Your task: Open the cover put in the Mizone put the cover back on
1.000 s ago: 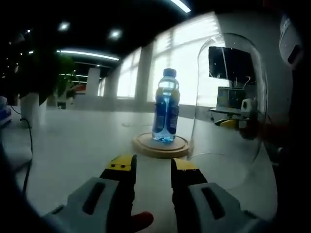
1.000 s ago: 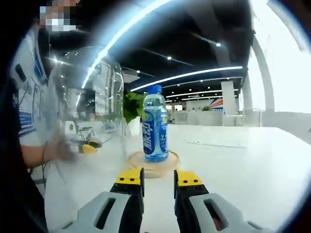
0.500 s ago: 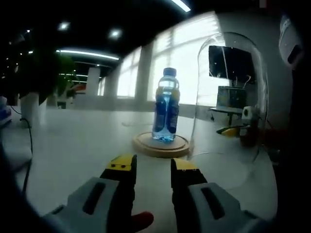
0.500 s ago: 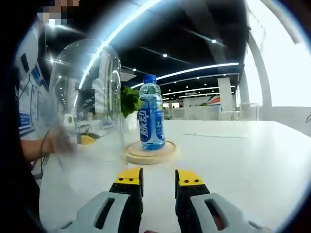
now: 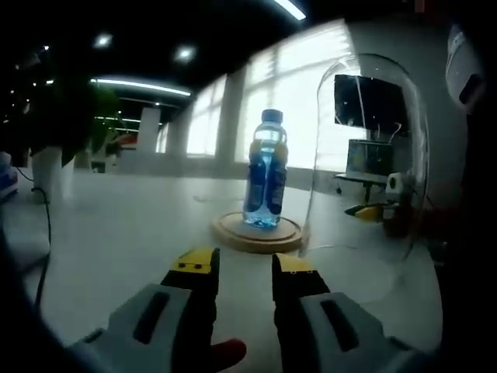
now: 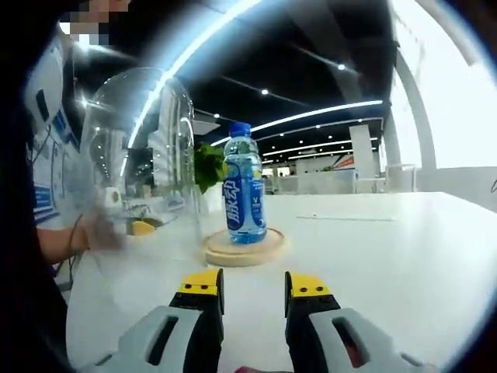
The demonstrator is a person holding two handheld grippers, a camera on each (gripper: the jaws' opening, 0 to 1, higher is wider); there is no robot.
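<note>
Bottle (image 6: 245, 190): blue label with large white Chinese characters printed vertically, best seen in the right gripper view; the strokes are too blurred to be read with certainty. A small white mark is seen under the characters, illegible. In the left gripper view the bottle (image 5: 265, 172) label is backlit and dark; pale marks are seen, nothing readable.

Person's shirt (image 6: 43, 148): blue and white printed patches are seen, too small to be read.

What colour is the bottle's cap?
Blue; the bottle cap shows best in the right gripper view.
</note>
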